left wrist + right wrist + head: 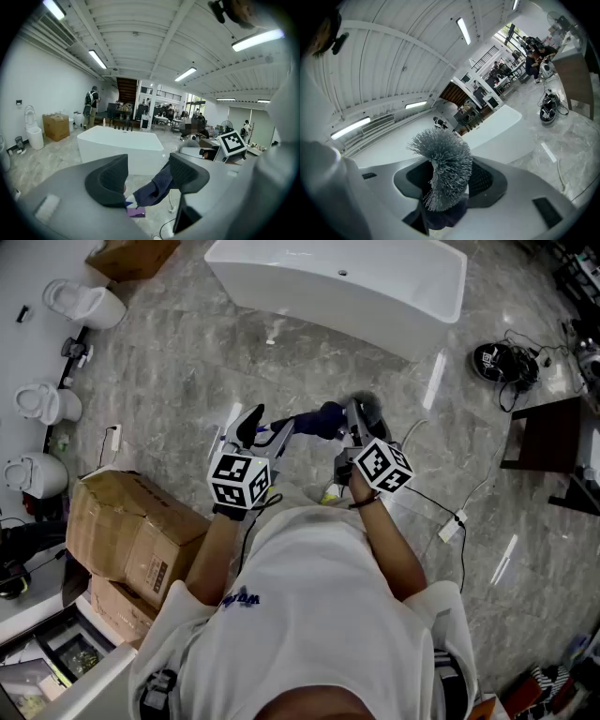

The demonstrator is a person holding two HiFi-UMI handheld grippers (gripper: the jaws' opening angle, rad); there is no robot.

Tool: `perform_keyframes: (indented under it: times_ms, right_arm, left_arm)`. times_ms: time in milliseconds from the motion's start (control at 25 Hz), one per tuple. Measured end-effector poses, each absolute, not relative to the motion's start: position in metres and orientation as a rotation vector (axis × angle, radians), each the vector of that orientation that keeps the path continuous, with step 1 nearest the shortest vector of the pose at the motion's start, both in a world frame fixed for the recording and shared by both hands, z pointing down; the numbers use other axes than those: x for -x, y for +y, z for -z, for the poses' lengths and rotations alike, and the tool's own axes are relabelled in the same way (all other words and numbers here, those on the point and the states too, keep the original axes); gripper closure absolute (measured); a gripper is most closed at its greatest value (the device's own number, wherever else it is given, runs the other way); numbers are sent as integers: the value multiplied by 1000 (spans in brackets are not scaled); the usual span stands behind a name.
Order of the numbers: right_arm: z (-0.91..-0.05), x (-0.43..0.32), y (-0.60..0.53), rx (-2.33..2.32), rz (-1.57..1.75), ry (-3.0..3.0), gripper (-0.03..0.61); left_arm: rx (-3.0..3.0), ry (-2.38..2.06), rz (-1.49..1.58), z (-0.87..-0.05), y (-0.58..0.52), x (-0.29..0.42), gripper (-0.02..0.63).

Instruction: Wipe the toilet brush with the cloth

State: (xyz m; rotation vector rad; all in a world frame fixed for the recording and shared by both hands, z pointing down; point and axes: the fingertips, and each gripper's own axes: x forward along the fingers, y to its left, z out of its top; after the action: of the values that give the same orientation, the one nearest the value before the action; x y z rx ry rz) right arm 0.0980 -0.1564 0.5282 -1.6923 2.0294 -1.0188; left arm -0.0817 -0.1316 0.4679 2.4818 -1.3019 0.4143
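Note:
The grey-bristled toilet brush [367, 407] is up in the air in front of me, and my right gripper [359, 418] is shut on it. In the right gripper view its bristle head [446, 164] fills the gap between the jaws of the right gripper [447, 183]. A dark blue cloth [316, 420] hangs from the brush toward my left gripper [265, 430], and a dark fold of the cloth [440, 218] shows under the bristles. In the left gripper view the left gripper [147, 180] stands wide open. The cloth [154, 186] hangs loose between its jaws, close to the right-hand one.
A white bathtub [347, 282] stands on the marble floor ahead. Cardboard boxes [131, 531] sit close at my left, with toilets [84, 304] along the left wall. A cable [450, 521] trails on the floor at the right, near a dark table [553, 442] and a black helmet [497, 362].

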Motion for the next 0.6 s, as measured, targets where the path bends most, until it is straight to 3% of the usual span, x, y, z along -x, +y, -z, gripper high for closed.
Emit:
perform_keyframes:
  times_ms: [360,600]
  right_arm:
    - [-506,-100,-152,1791,841,2088,368]
    - [-498,-96,-147,1781,813,2134,368]
  left_arm:
    - [-2426,-1160,-467,-500,-109,94,333]
    - [-2674,-855,-444,-485,-93,55,328]
